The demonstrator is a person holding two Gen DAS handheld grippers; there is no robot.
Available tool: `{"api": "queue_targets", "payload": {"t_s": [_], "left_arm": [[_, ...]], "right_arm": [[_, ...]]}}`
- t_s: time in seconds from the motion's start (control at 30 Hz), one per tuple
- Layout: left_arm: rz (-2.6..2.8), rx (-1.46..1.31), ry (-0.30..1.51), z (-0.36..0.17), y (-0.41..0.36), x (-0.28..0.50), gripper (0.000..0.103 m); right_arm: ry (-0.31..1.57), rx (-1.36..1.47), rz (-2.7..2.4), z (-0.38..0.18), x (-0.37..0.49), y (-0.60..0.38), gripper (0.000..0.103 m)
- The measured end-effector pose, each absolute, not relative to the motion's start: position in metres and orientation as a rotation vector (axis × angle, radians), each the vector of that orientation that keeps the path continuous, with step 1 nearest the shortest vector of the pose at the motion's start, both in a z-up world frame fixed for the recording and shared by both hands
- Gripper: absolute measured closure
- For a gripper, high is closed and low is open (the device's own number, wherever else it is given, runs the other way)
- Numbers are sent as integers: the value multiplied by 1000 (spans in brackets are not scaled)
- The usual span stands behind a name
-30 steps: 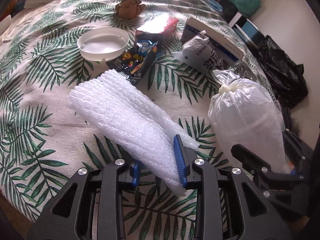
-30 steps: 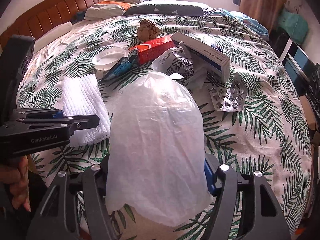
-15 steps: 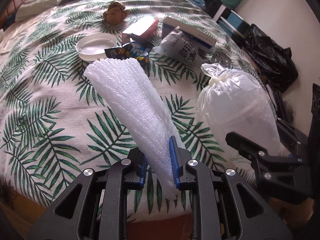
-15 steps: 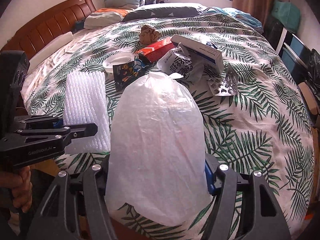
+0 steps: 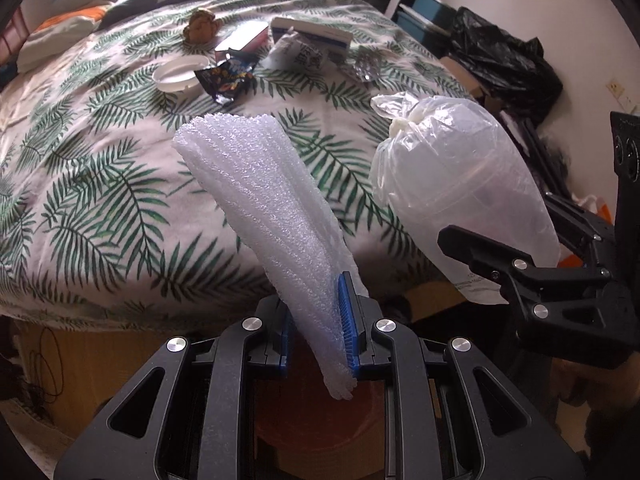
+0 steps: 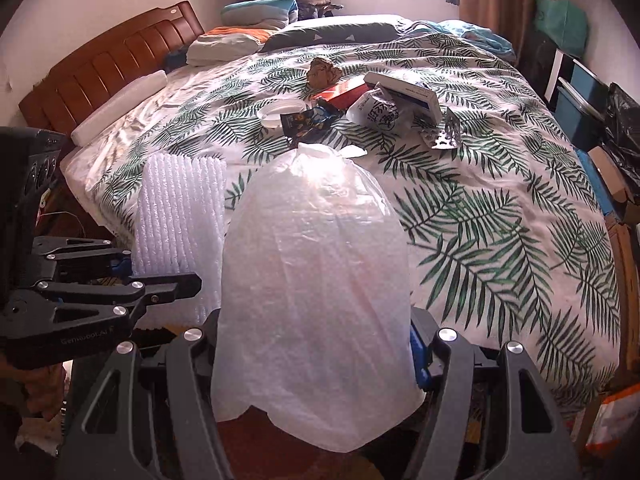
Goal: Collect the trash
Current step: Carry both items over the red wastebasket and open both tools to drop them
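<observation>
My left gripper [image 5: 318, 326] is shut on a white foam sheet [image 5: 264, 208] and holds it in the air off the bed's near edge; the sheet also shows in the right wrist view [image 6: 180, 220]. My right gripper [image 6: 316, 360] is shut on a tied clear plastic bag [image 6: 316, 280], seen in the left wrist view [image 5: 460, 184] at the right. Other trash lies on the leaf-print bed [image 6: 480, 208]: a white lid [image 5: 178, 74], a dark snack wrapper [image 5: 228, 78], a red box [image 6: 344, 92], a crumpled white bag [image 6: 376, 114], a white and blue box [image 6: 404, 92], blister packs [image 6: 442, 136], a brown crumpled paper [image 6: 322, 70].
Pillows [image 6: 328, 32] and a wooden headboard [image 6: 108, 68] are at the far end of the bed. A black rubbish bag [image 5: 504, 60] and blue boxes [image 6: 580, 96] stand on the floor to the right. Below both grippers is reddish floor [image 5: 316, 432].
Both grippers have pulled back from the bed and lifted. The foam sheet came up off the bedcover in my left gripper. The plastic bag stays held in my right gripper.
</observation>
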State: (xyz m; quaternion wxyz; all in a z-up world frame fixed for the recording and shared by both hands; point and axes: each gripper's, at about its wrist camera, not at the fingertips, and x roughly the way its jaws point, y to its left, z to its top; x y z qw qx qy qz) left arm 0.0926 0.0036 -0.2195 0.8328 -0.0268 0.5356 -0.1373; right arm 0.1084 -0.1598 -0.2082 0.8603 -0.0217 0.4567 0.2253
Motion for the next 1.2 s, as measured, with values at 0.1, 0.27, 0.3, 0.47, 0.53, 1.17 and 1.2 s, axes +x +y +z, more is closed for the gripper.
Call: {"api": "queue_targets", "payload": {"t_s": [0.1,0.27,0.3,0.47,0.53,1.17,1.2], "left_arm": [[-308,-40,1179,-231,-1,67,83],[-313,6,1304,-278,-7,38,83],[-313,22,1339,-292,-9,34,83],[-313,74,1485,-357,-11,24,83],[-304,88,1538,-380,-7,25,83],[-270,29,1770,-477,13,41,76],[-264,26,1771,-477,11,42,75]], "right_arm": [[987,-42,486,-218,81,-158,39],[1084,-46,508,-259,49,-154,39],[1110,-48,512,-271,45,-154,39],[1238,-88,526,-334,39,-142,39],[1292,-101,530,-360,41,-137,39],[1541,-184,539,-479,58,-103,38],[1546,-187,539,-481,58,-103,38]]}}
